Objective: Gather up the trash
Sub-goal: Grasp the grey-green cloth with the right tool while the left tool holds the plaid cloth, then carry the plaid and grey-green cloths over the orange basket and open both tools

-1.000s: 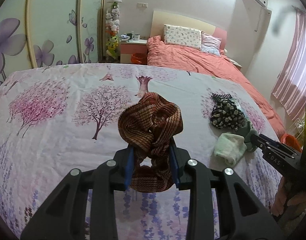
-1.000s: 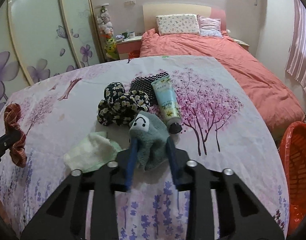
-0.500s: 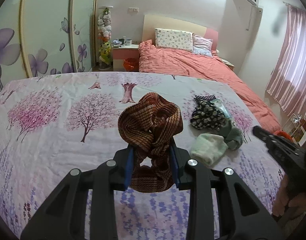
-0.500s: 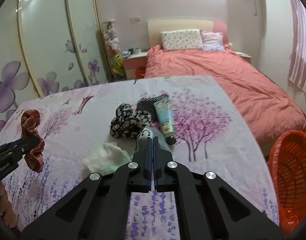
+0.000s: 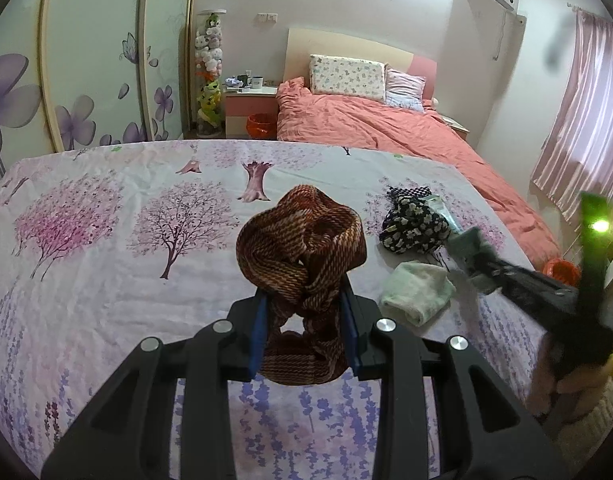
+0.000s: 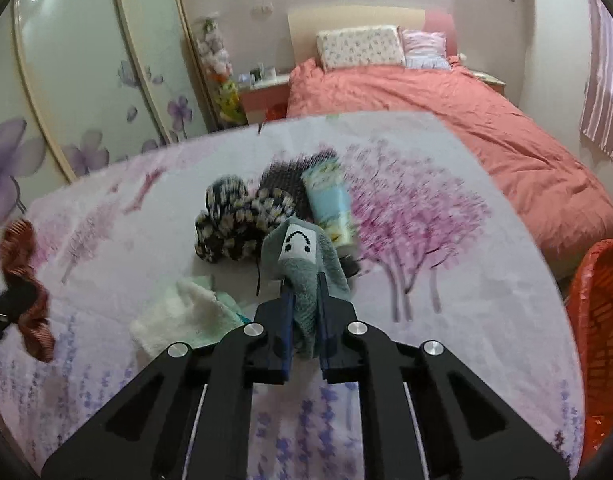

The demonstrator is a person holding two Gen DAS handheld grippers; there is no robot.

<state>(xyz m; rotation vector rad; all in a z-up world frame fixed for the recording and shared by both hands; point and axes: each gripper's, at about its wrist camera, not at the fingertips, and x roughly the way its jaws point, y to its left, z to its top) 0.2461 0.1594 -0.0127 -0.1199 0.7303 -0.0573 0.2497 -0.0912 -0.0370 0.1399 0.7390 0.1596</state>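
My left gripper [image 5: 304, 328] is shut on a brown striped scrunchie [image 5: 302, 248] and holds it above the floral bedsheet [image 5: 106, 240]. The scrunchie also shows at the left of the right wrist view [image 6: 24, 276]. My right gripper [image 6: 306, 320] is shut on a grey-green sock with a smiley face [image 6: 302, 256], lifted off the sheet. The right gripper [image 5: 478, 264] shows in the left wrist view too. On the sheet lie a pale green sock [image 6: 182, 312], a black floral scrunchie [image 6: 234, 224], a dark hairbrush [image 6: 286, 180] and a light blue tube [image 6: 330, 208].
An orange mesh basket [image 6: 598, 320] stands off the sheet's right edge. A bed with a salmon duvet [image 5: 386, 128] lies beyond. A nightstand [image 5: 246, 108] and a small orange bin [image 5: 260, 126] stand at the back, a flowered wardrobe [image 5: 86, 80] at the left.
My right gripper has closed on the grey-green sock and lifted it off the sheet. My left gripper keeps holding the brown scrunchie and has barely moved.
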